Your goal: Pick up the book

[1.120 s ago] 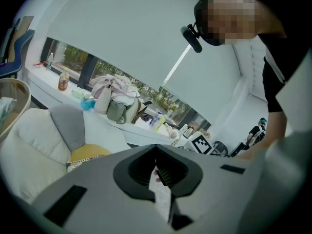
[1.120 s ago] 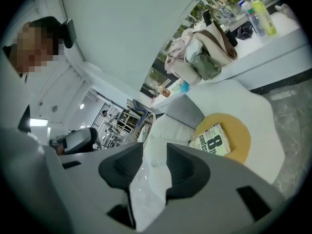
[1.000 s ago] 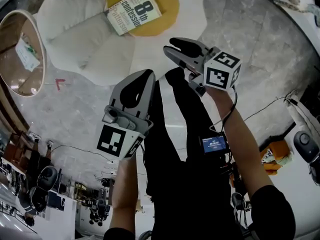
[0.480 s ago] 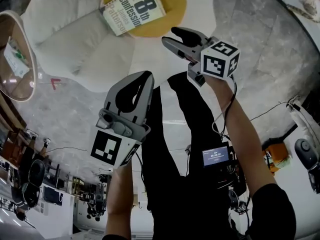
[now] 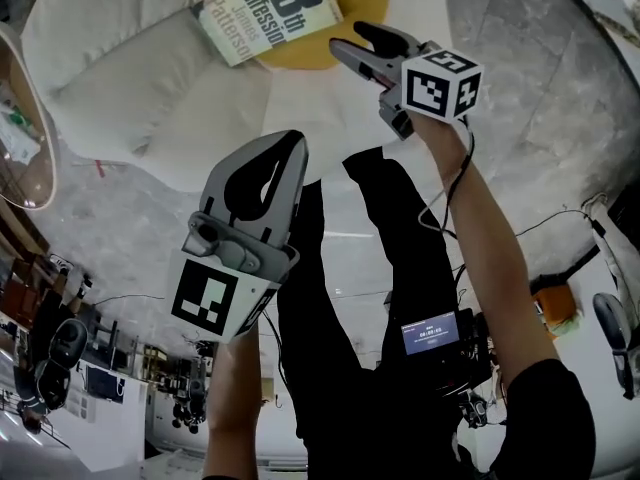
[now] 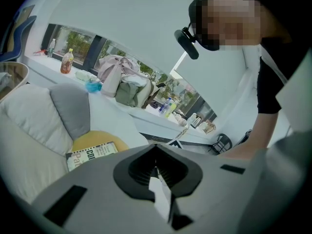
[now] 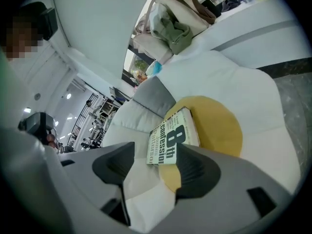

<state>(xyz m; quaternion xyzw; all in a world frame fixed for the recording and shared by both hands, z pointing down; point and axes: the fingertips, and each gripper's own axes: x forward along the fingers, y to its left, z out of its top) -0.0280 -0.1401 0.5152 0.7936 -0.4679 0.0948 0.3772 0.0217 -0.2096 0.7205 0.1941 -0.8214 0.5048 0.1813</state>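
Observation:
The book (image 5: 268,10), white with a big black "8th", lies flat on a round yellow cushion (image 5: 355,3) on a white sofa seat (image 5: 120,78). My right gripper (image 5: 348,40) hovers just short of the book's right corner, apart from it. Its jaws have just been opening and stand open with nothing between them. In the right gripper view the book (image 7: 173,138) shows beyond the spread jaws of the right gripper (image 7: 153,167). My left gripper (image 5: 285,148) hangs lower and nearer, jaws shut on nothing. Far off at the left of the left gripper view lies the book (image 6: 90,155).
A round wooden side table (image 5: 18,138) stands at the left edge. A grey pillow (image 6: 72,106) leans on the sofa back. Behind it, a white sill (image 6: 58,74) carries bottles and bags. Grey marble floor (image 5: 560,98) surrounds the sofa, with cables and gear near the person's feet.
Both grippers have sunk toward the sofa, and the right one has come closer to the book. The right jaws have spread wider. The left jaws stay shut.

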